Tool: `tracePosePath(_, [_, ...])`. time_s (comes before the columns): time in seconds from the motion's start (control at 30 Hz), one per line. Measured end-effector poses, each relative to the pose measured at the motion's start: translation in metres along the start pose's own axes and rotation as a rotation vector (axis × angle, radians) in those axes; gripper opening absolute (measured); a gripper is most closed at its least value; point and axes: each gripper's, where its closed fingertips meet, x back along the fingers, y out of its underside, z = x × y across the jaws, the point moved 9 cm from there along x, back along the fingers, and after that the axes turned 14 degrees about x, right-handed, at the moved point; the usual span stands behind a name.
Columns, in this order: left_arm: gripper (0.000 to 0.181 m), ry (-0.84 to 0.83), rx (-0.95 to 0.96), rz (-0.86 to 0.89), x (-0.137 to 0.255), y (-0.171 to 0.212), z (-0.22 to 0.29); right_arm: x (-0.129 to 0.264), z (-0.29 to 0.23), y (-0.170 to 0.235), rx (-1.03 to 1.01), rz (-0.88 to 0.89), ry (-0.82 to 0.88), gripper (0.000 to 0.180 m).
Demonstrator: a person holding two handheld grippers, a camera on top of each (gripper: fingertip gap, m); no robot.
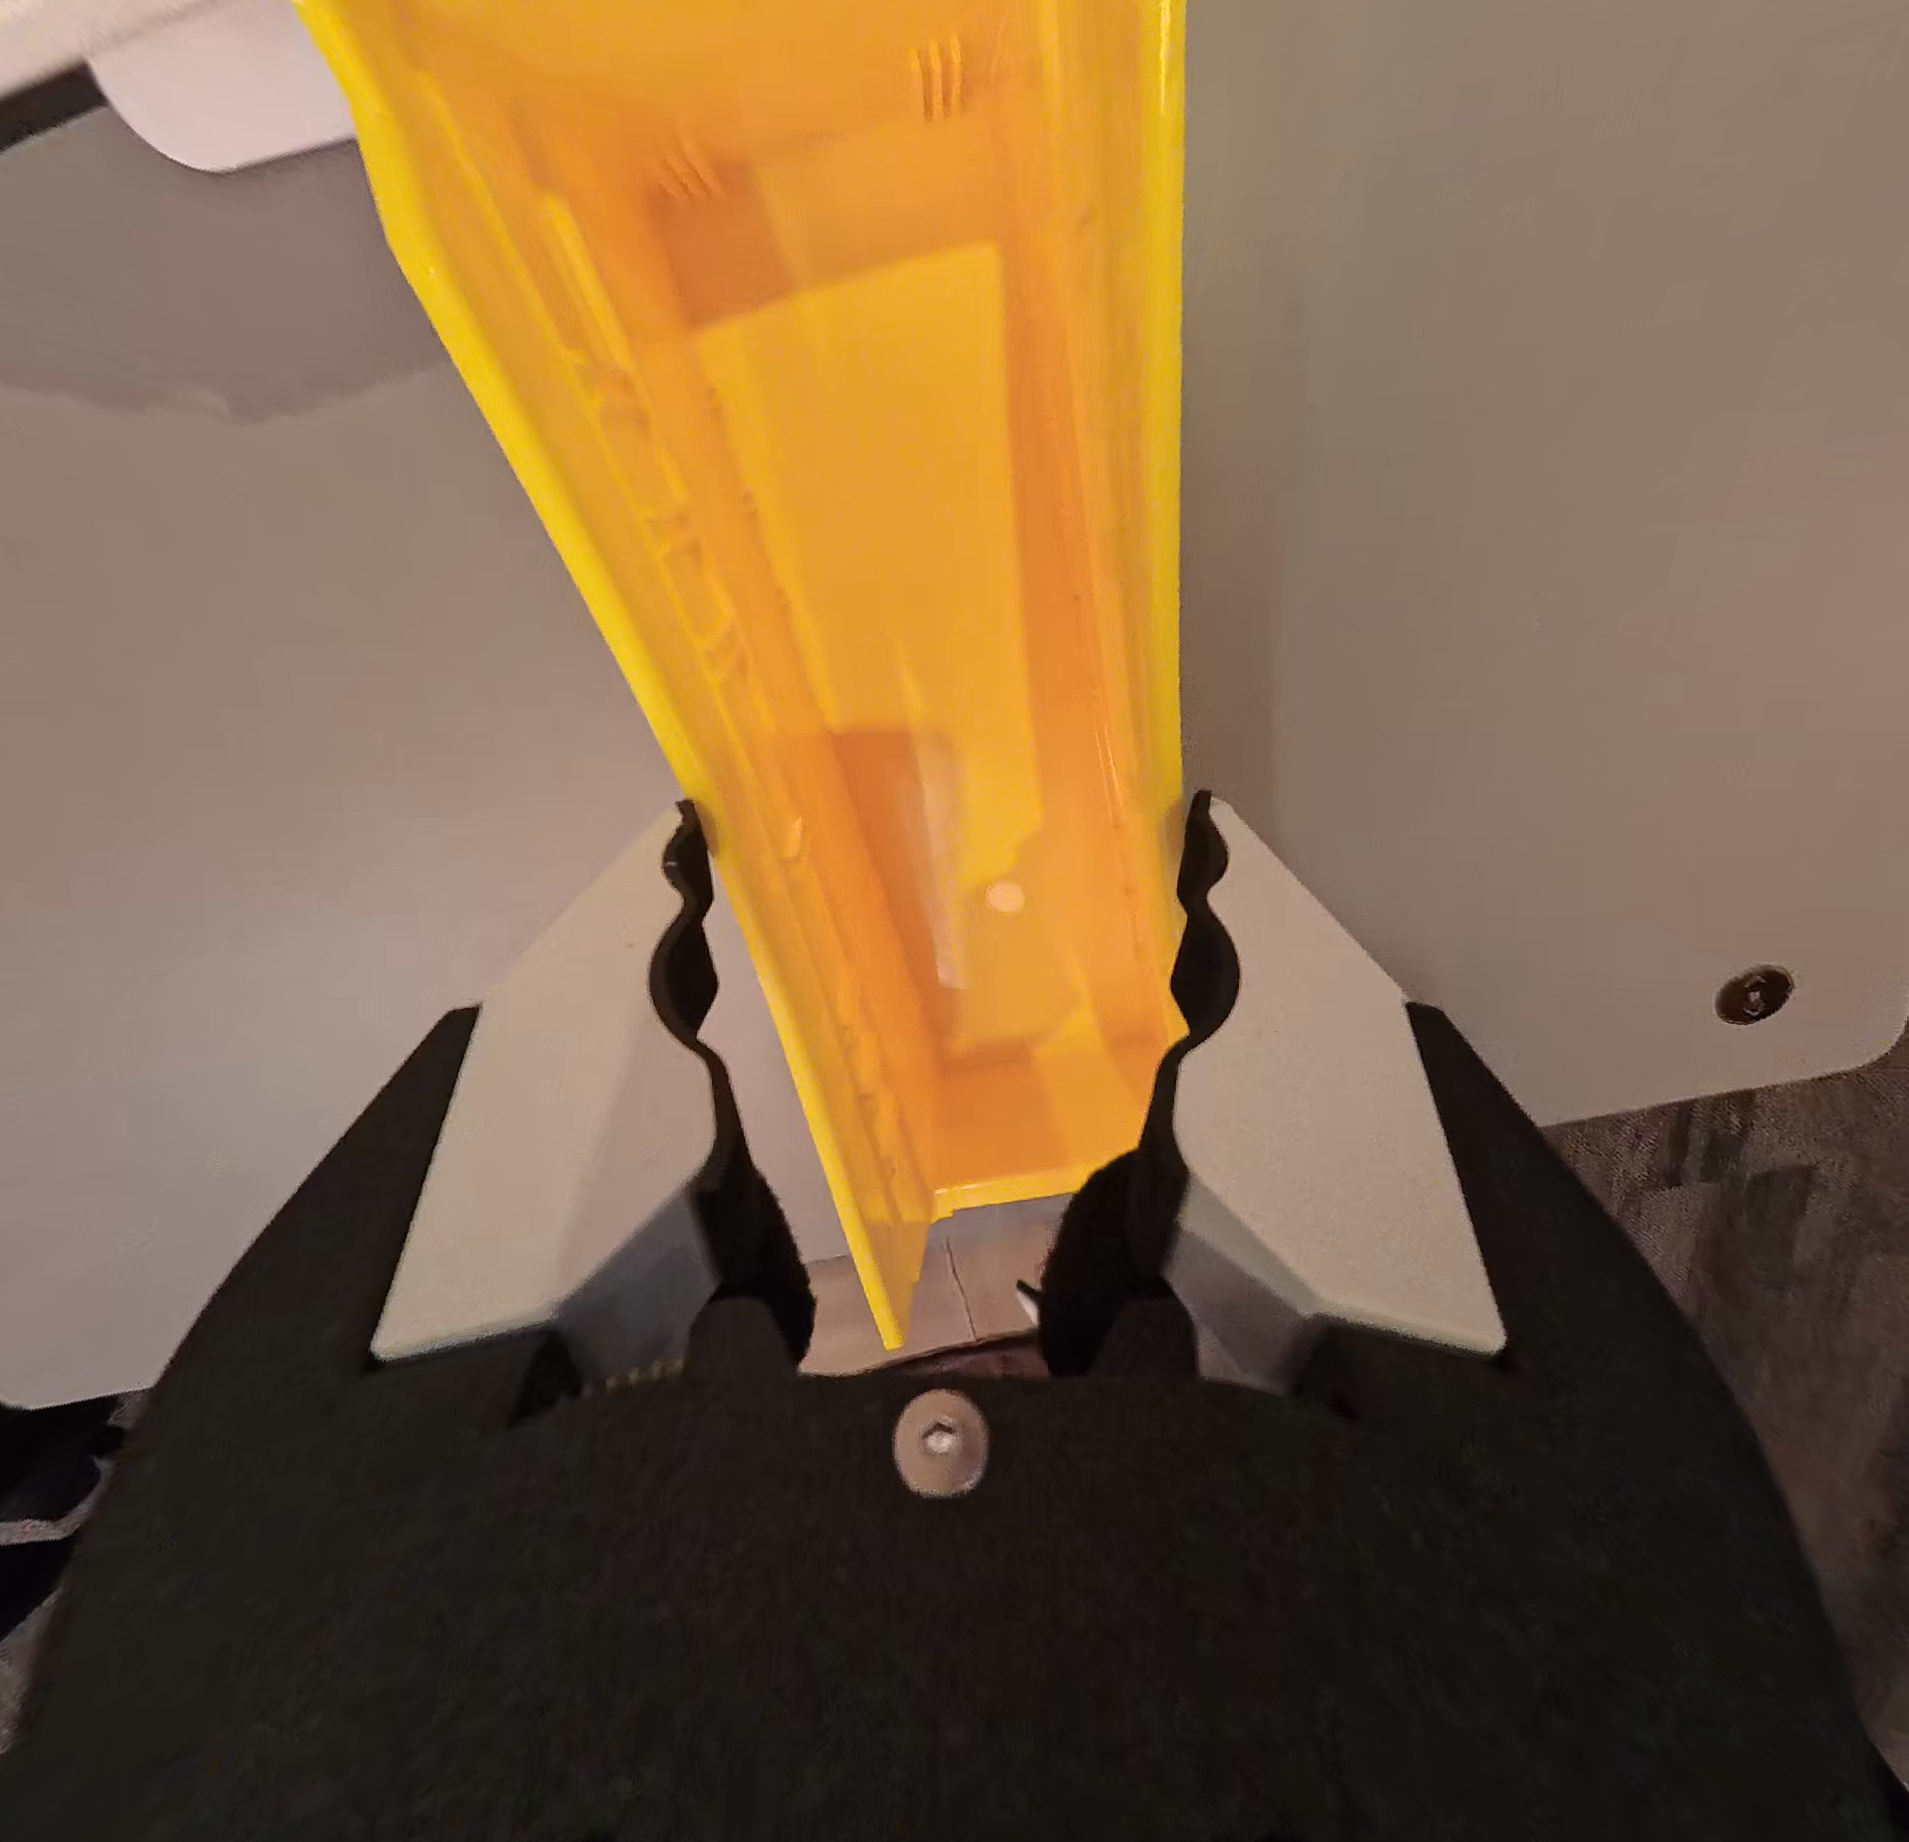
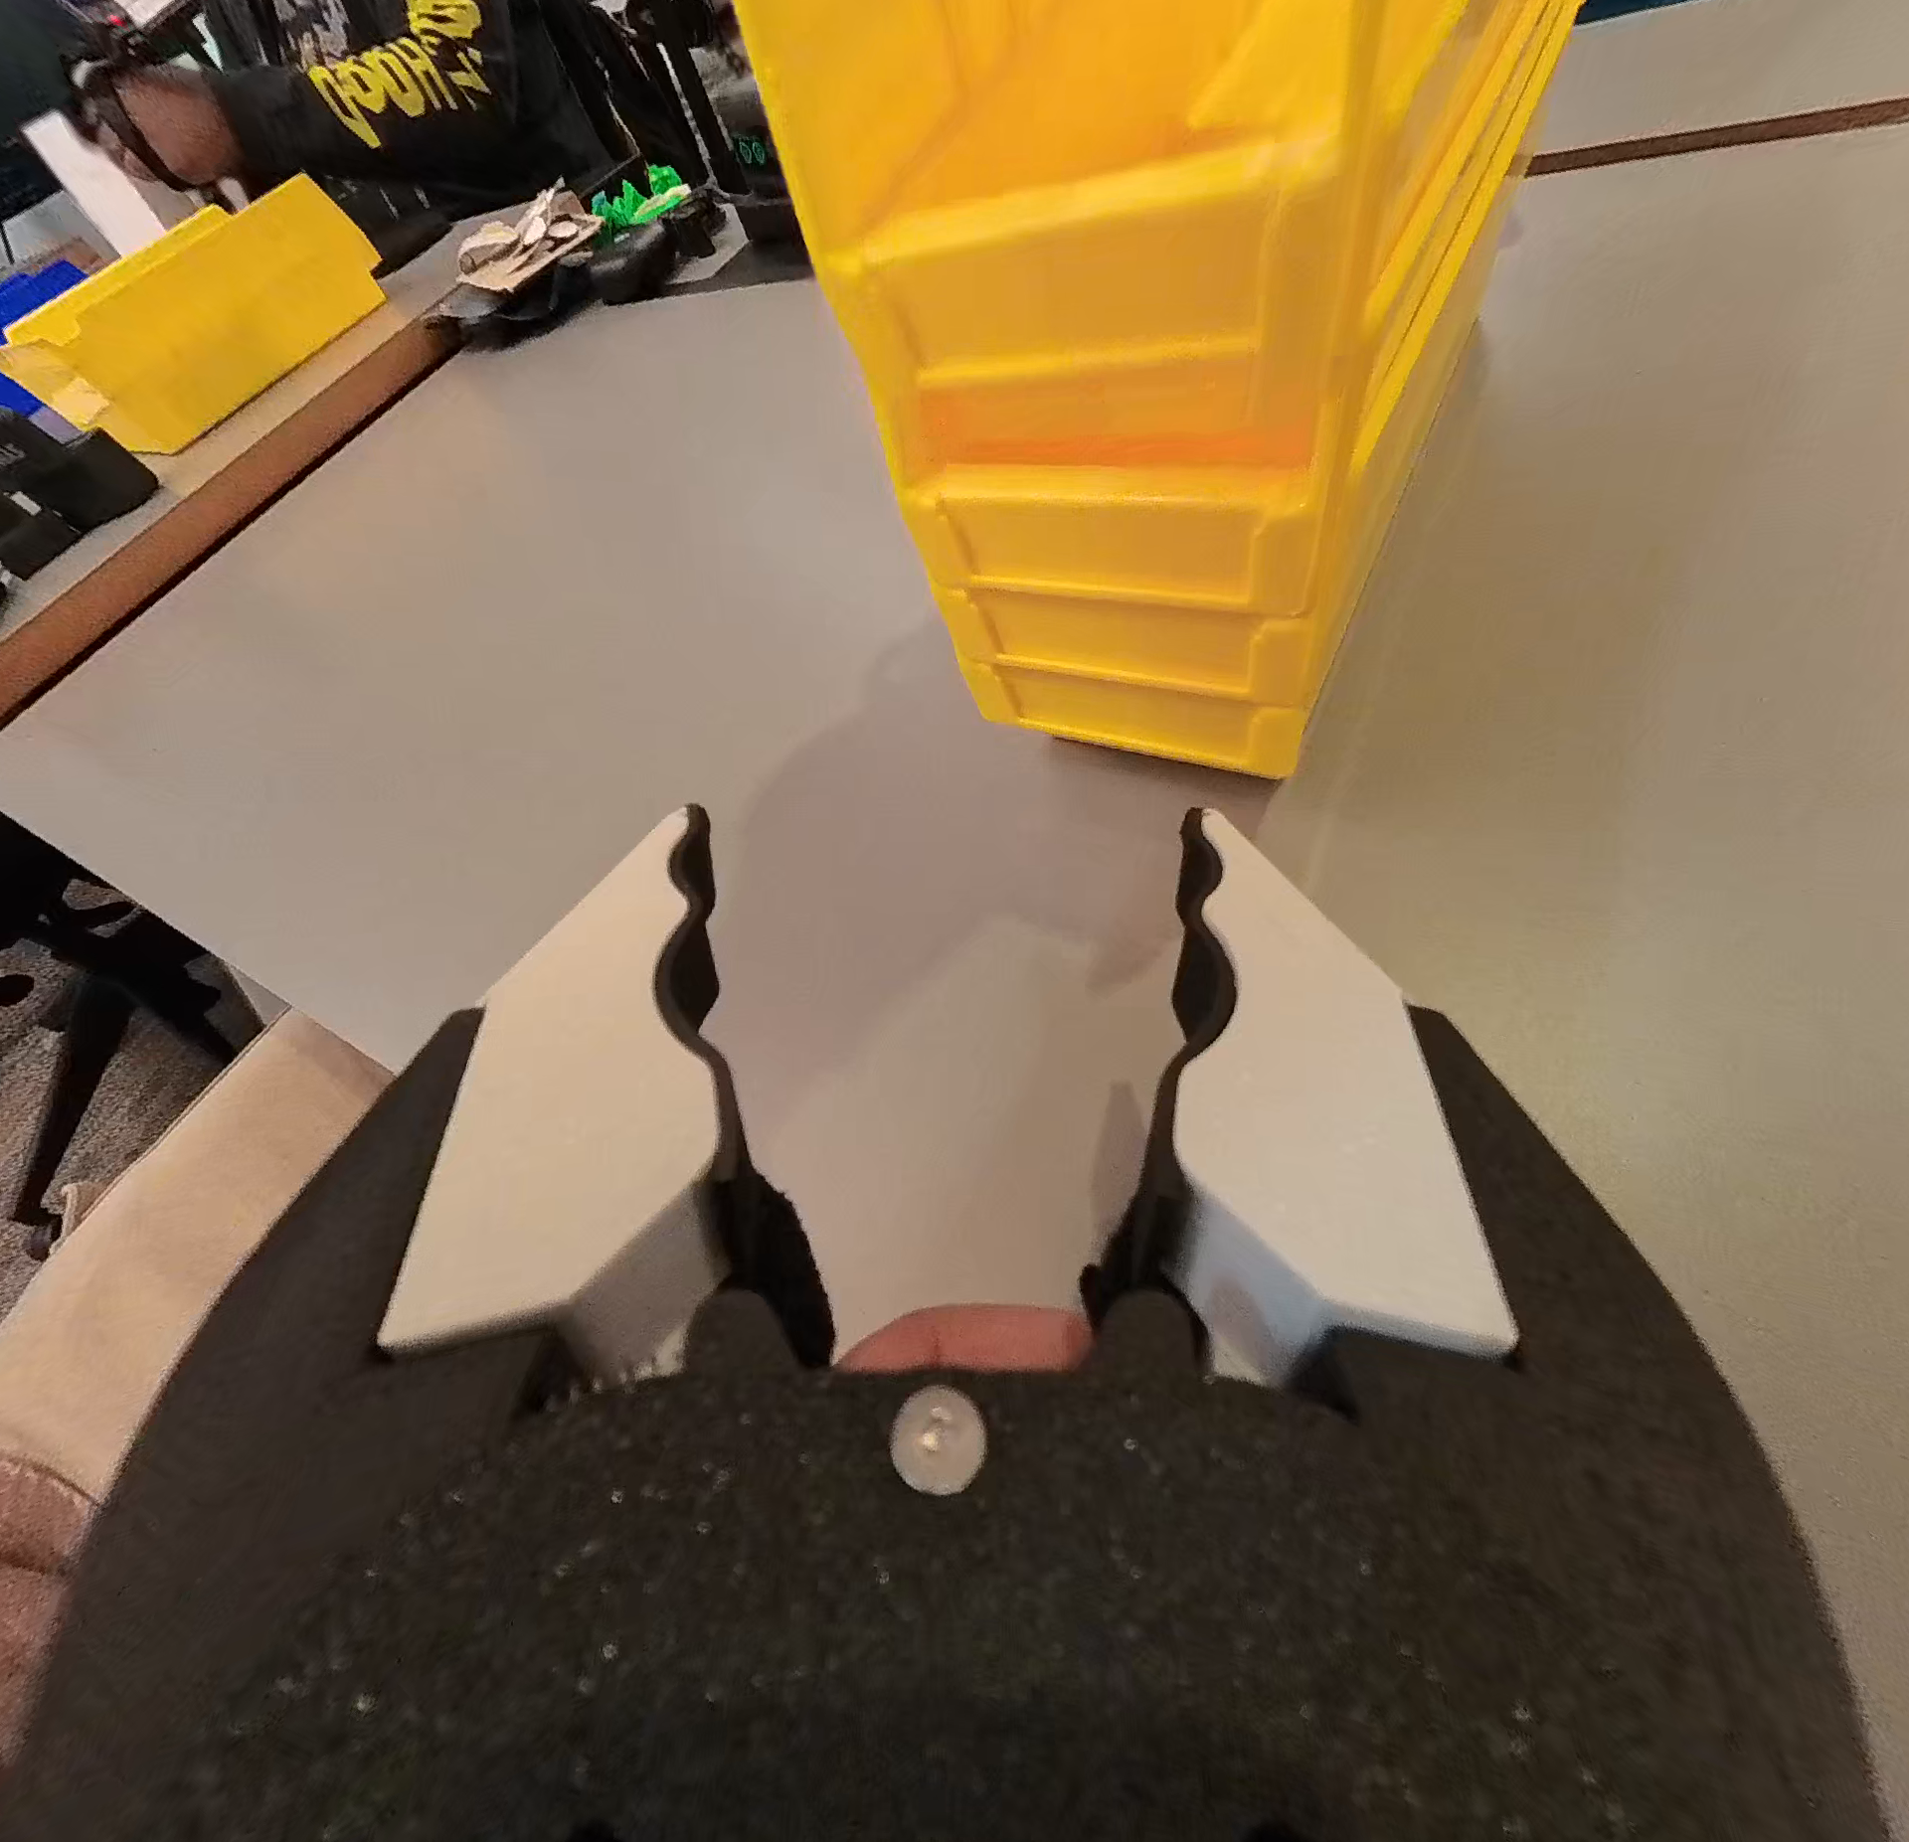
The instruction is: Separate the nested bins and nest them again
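Between the fingers of the left gripper, left wrist view: a yellow bin, wall gripped, above the grey table. Right wrist view: right gripper spread wide, grasping nothing; just ahead, nested yellow bins standing on the table.
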Motion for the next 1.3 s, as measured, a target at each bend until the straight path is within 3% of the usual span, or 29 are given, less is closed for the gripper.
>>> tracePosePath(0.3, [0.091, 0.012, -0.022, 0.072, 0.084, -0.002, -0.025, 0.005, 0.004, 0.002, -0.016, 0.004, 0.004, 0.089])
tracePosePath(0.47, [0.093, -0.051, -0.001, 0.082, 0.094, -0.001, -0.077, 0.003, 0.002, 0.001, -0.020, 0.001, 0.000, 0.088])
tracePosePath(0.6, [0.094, -0.070, 0.017, 0.025, 0.063, 0.002, -0.119, 0.000, -0.004, 0.002, 0.019, -0.020, -0.007, 0.088])
tracePosePath(0.93, [0.095, -0.090, 0.050, -0.123, -0.057, 0.006, -0.191, -0.003, -0.003, 0.006, 0.054, -0.051, -0.002, 0.089])
tracePosePath(1.3, [0.102, -0.109, 0.015, -0.145, -0.099, 0.005, -0.197, -0.003, -0.003, 0.009, 0.047, -0.062, -0.012, 0.089])
